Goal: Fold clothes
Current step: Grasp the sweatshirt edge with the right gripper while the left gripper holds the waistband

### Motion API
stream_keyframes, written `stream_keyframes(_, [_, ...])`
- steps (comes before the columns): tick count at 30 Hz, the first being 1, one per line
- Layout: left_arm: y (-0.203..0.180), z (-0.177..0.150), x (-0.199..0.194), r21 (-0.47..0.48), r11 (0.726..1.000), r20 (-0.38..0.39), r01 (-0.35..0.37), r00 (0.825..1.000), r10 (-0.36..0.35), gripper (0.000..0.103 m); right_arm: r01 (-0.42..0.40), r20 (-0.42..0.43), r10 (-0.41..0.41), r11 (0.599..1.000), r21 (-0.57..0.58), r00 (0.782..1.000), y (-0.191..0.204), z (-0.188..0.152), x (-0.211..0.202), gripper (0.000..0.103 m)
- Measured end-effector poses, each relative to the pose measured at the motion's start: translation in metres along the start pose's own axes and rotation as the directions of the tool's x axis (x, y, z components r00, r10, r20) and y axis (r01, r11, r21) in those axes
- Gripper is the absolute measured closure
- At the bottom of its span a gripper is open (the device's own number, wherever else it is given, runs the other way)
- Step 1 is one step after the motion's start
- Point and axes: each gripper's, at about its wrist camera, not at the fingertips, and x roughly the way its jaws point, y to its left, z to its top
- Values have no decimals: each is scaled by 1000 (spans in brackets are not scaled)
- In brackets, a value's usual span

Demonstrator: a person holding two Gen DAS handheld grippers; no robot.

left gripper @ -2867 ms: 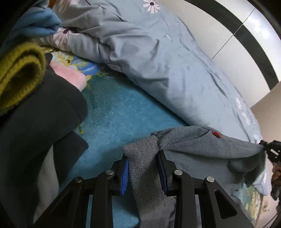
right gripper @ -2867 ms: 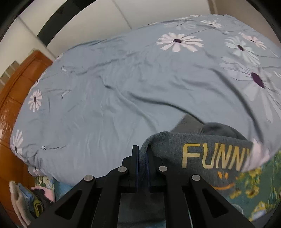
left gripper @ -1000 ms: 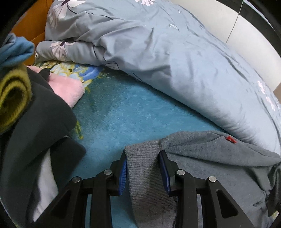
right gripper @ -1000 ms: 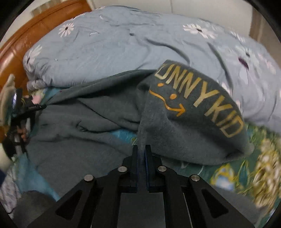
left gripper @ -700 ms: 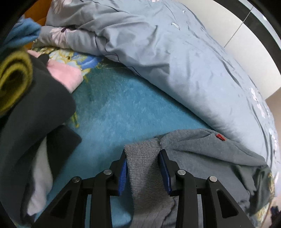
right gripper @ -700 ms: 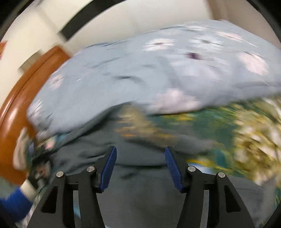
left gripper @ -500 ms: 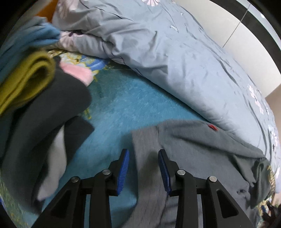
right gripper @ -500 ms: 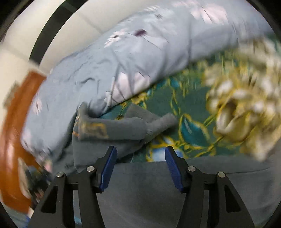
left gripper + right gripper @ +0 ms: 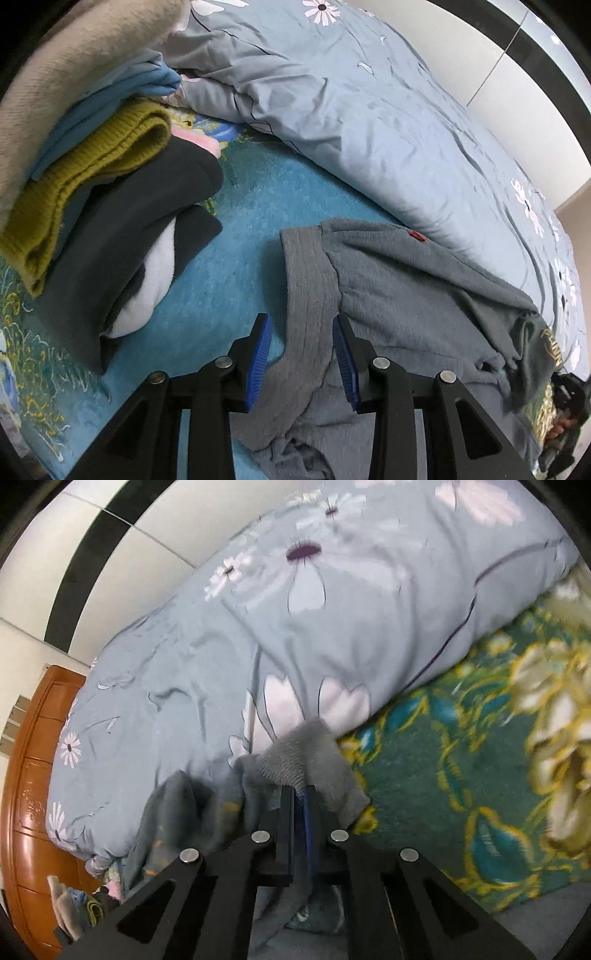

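Note:
A grey sweatshirt (image 9: 399,291) lies on the blue bed cover, its ribbed hem (image 9: 306,280) toward me, a small red tag (image 9: 417,236) near its far edge. My left gripper (image 9: 301,332) is open, its blue pads on either side of the hem without pinching it. In the right wrist view my right gripper (image 9: 300,794) is shut on the sweatshirt's grey ribbed cuff (image 9: 299,753), with crumpled grey cloth (image 9: 192,812) to its left. The right gripper also shows at the lower right of the left wrist view (image 9: 565,391).
A rolled light-blue flowered duvet (image 9: 369,122) runs along the back of the bed (image 9: 258,646). A pile of folded clothes (image 9: 103,184) lies at the left: beige, blue, olive knit, pink, dark grey. A green and gold flowered cover (image 9: 480,775) lies at the right. A wooden headboard (image 9: 26,794) stands beyond.
My left gripper has let go of the hem and pulled back a little. My right gripper let go of the sweatshirt body, swung right, and has closed on the cuff.

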Motion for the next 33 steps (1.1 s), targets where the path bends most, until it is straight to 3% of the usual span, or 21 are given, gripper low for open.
stream_keyframes(3, [-2,-1,-4,0,1000,8,2,1000,-2,65,93,126,-82,992,-86,989,3,12,-51,99])
stream_keyframes(6, [-5,1,-2,18,1000,8,-9,1000,9,65,266,267,-218,950,-162,939,-1,34,-101,99])
stream_keyframes(7, [-6,2,0,20,1000,5,-13,1000,13,65,302,277,-250,939,-165,928,-7,45,-106,99])
stream_keyframes(12, [-12,14,16,6,1000,-5,-14,1000,14,65,343,187,-322,935,-91,928,-47,86,-83,99])
stream_keyframes(17, [-23,35,30,40,999,12,-30,1000,29,65,382,102,-374,921,-74,922,-71,92,-51,99])
stream_keyframes(24, [-29,70,68,130,991,-13,-32,999,34,63,407,78,-401,909,-95,913,-72,96,-31,97])
stream_keyframes(29, [-26,73,104,90,996,-90,26,996,-18,62,390,78,-384,918,-73,920,-76,93,-37,97])
stream_keyframes(31, [-24,73,114,70,997,-105,44,994,-37,71,380,85,-374,922,-70,924,-74,94,-41,97])
stream_keyframes(33, [-26,75,105,61,996,-59,68,996,-64,80,369,94,-362,926,-75,927,-71,95,-46,97])
